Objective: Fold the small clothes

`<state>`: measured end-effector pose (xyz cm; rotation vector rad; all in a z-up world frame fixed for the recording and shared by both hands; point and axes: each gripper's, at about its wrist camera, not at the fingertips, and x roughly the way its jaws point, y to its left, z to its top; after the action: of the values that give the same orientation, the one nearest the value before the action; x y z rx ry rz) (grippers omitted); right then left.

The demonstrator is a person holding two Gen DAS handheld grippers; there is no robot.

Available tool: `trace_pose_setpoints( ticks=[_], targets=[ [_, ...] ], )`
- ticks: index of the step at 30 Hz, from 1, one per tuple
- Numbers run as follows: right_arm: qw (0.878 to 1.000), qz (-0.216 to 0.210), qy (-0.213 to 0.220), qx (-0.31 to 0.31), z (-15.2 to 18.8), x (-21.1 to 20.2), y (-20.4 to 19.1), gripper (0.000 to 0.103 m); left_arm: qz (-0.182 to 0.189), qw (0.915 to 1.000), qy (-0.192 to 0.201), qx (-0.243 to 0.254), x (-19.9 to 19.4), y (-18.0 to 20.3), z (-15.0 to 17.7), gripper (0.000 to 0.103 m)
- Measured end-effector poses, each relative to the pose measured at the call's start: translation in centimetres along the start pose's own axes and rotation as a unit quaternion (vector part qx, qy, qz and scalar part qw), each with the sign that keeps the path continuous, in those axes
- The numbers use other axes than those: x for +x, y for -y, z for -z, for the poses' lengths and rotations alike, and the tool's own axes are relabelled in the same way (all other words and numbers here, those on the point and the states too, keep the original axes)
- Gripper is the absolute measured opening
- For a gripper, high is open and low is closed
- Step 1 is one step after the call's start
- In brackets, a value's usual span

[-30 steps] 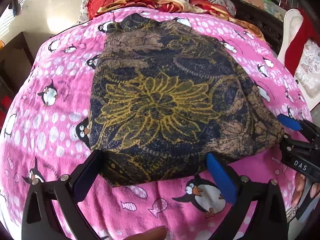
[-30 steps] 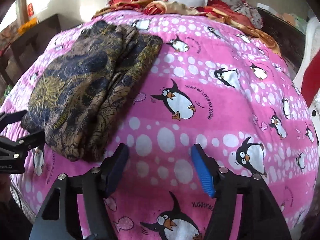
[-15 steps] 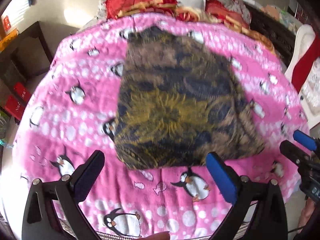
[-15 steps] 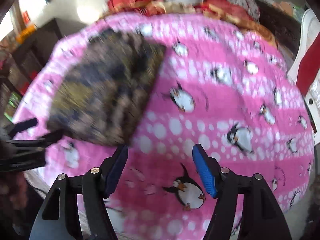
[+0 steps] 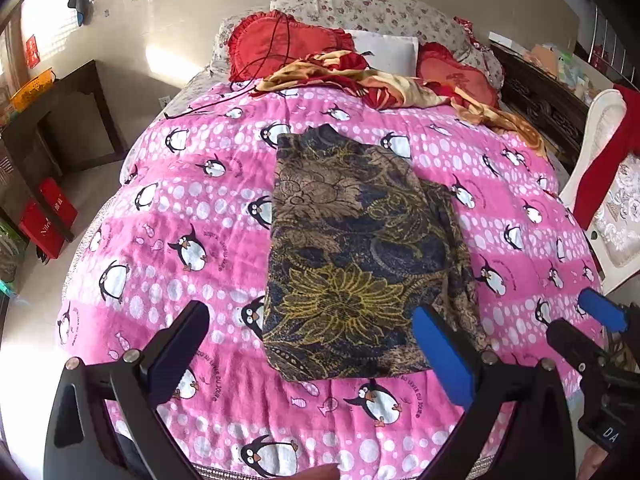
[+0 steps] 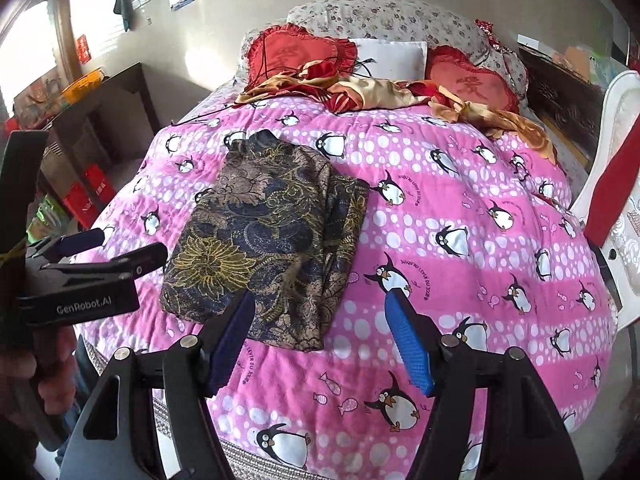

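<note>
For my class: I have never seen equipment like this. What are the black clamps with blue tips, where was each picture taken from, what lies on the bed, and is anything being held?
There is no robot here. A person holds a hand tool in each hand, each with two fingers that pinch. A wide-angle camera sits on each tool and looks along its fingers.

One picture comes from the left gripper, the other from the right gripper. Each also catches the other tool at its edge.

On the bed lies a pink penguin blanket. On it rests a folded garment, dark with gold flowers. Red cushions and a crumpled cloth lie at the far end.

Nothing is held: both grippers are open, above the bed, and apart from the garment.
</note>
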<state>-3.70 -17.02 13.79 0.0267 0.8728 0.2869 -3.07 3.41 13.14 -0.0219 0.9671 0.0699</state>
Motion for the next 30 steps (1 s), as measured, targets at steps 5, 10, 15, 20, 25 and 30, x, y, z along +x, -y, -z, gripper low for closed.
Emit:
trace_pose_setpoints(
  ticks=[5, 10, 15, 20, 25, 30],
  targets=[
    [1.000, -0.004, -0.005, 0.002, 0.1, -0.1, 0.2, 0.075, 0.000, 1.0000, -0.004, 0.003, 0.2, 0.1, -0.1, 0.103],
    [1.000, -0.004, -0.007, -0.001, 0.1, -0.1, 0.4, 0.075, -0.003, 1.0000, -0.002, 0.006, 0.3, 0.5, -0.1, 0.103],
    [1.000, -0.006, -0.008, 0.000, 0.2, 0.0, 0.3, 0.075, -0.005, 1.0000, -0.006, 0.005, 0.7, 0.7, -0.2, 0.103],
    [1.000, -0.012, -0.009, -0.001, 0.2, 0.0, 0.5, 0.075, -0.010, 0.9999, -0.007, 0.006, 1.1, 0.8, -0.2, 0.103],
    [1.000, -0.013, -0.009, -0.004, 0.2, 0.0, 0.5, 0.075, -0.011, 0.9998, -0.012, 0.007, 1.4, 0.8, -0.2, 0.103],
    [1.000, -0.014, -0.011, -0.003, 0.2, -0.1, 0.4, 0.075, -0.011, 0.9998, -0.015, 0.008, 1.5, 1.0, -0.1, 0.103]
  ],
)
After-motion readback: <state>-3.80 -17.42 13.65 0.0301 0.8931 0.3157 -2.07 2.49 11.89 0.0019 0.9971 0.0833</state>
